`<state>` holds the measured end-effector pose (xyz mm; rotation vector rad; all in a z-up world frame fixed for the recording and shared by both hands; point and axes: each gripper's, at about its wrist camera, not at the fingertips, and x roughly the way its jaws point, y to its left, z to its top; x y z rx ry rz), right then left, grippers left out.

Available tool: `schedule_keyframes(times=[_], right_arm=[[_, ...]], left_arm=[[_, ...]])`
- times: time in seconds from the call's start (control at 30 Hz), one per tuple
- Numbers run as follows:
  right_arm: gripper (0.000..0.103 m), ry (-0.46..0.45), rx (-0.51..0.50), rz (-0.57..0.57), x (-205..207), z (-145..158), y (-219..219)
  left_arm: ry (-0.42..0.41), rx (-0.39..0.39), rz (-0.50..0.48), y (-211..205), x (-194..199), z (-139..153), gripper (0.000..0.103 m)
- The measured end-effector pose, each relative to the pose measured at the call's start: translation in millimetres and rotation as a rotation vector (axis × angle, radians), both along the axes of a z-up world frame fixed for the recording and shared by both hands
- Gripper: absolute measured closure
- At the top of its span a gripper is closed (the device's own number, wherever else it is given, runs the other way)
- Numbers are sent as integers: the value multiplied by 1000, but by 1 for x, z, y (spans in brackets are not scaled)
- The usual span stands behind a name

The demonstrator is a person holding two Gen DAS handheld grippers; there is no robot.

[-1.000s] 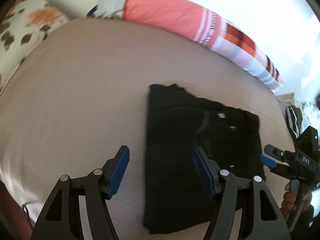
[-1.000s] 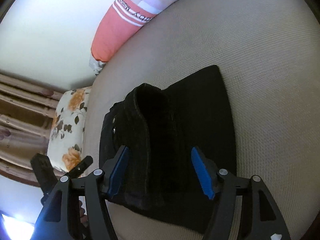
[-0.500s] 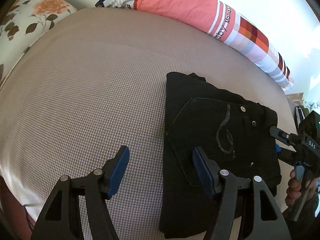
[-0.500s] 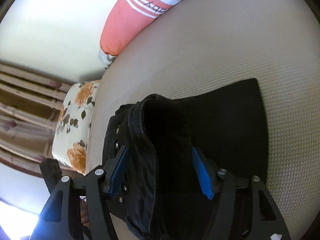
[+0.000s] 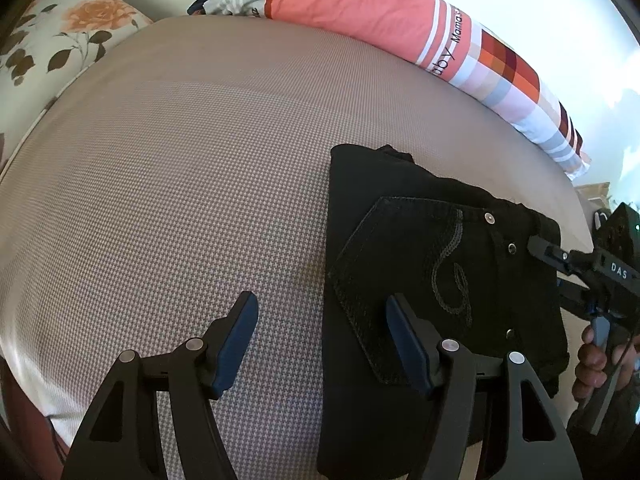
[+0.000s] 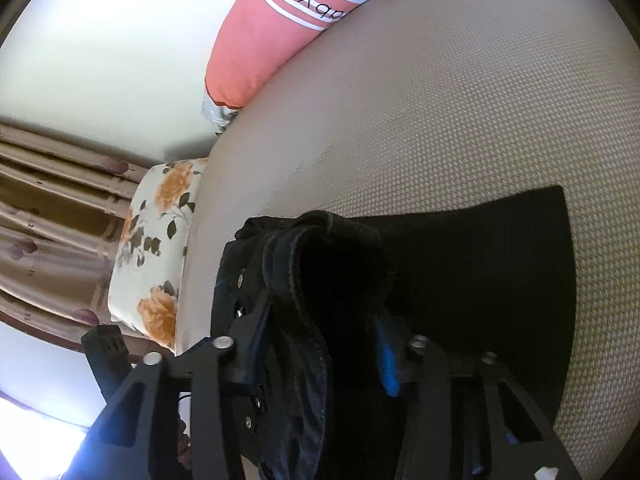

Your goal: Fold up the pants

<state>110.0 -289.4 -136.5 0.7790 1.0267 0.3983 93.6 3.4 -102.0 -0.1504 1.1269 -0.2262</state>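
Pants (image 5: 420, 280) beside broad bare bedsheet (image 5: 180, 200)

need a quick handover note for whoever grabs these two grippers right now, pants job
Left gripper: jaws open, empty, hovering over the left edge of the black pants.
Right gripper: jaws have just been closing on the bunched waistband end, cloth between them, grip looks on.
Pants: already folded into a compact stack, back pocket up, on the beige mattress near the striped bolster.
Left to do: likely carry the gripped end over for a last fold, then flatten.
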Motion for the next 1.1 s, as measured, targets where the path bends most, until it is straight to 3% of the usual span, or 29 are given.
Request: schedule_keyframes(times=[0.27, 0.4, 0.63, 0.77, 0.93, 1.03, 1.1], right_arm=[[87, -39, -117, -45, -14, 29, 16], [90, -72, -178, -66, -23, 52, 27], [91, -137, -146, -140, -46, 92, 7], [91, -81, -126, -241, -56, 74, -31], [91, 76, -156, -330, -62, 11, -65], [86, 87, -113, -342, -62, 3, -72], [80, 88, -141, -328, -61, 8, -71]], left_arm=[[-5, 6, 0, -1, 0, 1, 36], [-8, 9, -11, -4, 0, 2, 36], [-55, 7, -57, -20, 3, 20, 35], [-90, 21, -96, -37, 6, 27, 35], [-102, 58, -145, -59, 7, 21, 35], [-57, 92, -168, -65, 9, 1, 35], [-26, 112, -180, -68, 11, -12, 35]])
